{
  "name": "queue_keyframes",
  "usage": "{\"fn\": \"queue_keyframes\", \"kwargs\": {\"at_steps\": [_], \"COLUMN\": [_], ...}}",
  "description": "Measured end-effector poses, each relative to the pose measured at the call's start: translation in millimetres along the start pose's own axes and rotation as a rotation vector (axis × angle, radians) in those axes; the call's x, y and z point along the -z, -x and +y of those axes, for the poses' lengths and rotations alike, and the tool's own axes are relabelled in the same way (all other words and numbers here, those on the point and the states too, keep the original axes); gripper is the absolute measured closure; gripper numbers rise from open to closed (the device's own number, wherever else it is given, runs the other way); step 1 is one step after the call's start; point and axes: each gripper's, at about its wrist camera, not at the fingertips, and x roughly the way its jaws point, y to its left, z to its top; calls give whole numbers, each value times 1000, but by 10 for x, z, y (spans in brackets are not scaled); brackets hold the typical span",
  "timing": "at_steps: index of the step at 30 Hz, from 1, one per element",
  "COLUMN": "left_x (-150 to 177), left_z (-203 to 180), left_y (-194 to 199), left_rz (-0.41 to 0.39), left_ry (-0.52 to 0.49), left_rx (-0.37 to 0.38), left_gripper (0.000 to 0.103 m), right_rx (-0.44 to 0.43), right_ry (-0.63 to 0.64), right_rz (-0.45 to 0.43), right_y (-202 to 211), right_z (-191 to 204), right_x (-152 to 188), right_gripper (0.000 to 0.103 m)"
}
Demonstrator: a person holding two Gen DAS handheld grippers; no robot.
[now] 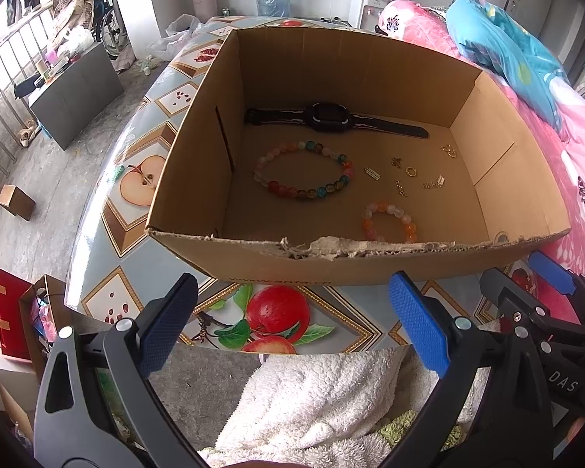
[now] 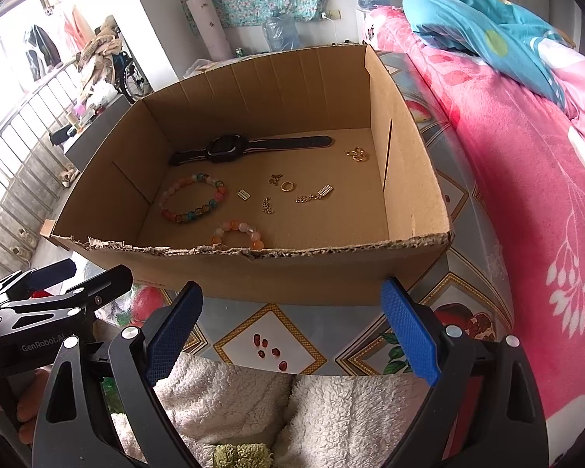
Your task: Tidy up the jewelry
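Note:
An open cardboard box (image 1: 253, 261) (image 2: 292, 269) sits on a fruit-patterned tabletop. Inside lie a black watch (image 1: 327, 116) (image 2: 230, 149), a large multicoloured bead bracelet (image 1: 304, 171) (image 2: 193, 202), a smaller orange-pink bead bracelet (image 1: 390, 221) (image 2: 238, 234), a gold ring (image 1: 411, 172) (image 2: 287, 186), a gold chain (image 2: 312, 196) and several small gold pieces (image 1: 448, 151) (image 2: 357, 155). My left gripper (image 1: 292, 327) is open, hanging in front of the box's near wall. My right gripper (image 2: 292, 331) is open too, also before the near wall. Neither holds anything.
The patterned table (image 1: 277, 319) (image 2: 273, 343) ends just behind the grippers, above white fluffy clothing (image 1: 312, 397). A pink bedspread (image 2: 526, 195) with a blue quilt (image 2: 479, 27) borders the right. A grey cabinet (image 1: 74, 93) and railing stand left. The other gripper shows at each view's edge.

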Motion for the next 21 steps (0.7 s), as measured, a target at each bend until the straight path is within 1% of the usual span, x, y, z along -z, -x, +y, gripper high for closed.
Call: {"fn": "queue_keyframes", "kwargs": {"at_steps": [21], "left_x": [5], "left_z": [-18], "left_y": [14], "left_rz": [-2], "left_ry": [-5], "left_rx": [-3], "left_gripper": [8], "right_rx": [-2], "right_ry": [0], "right_rz": [0], "right_y": [-1], "right_z": [0], "right_x": [4], "right_gripper": [13]}}
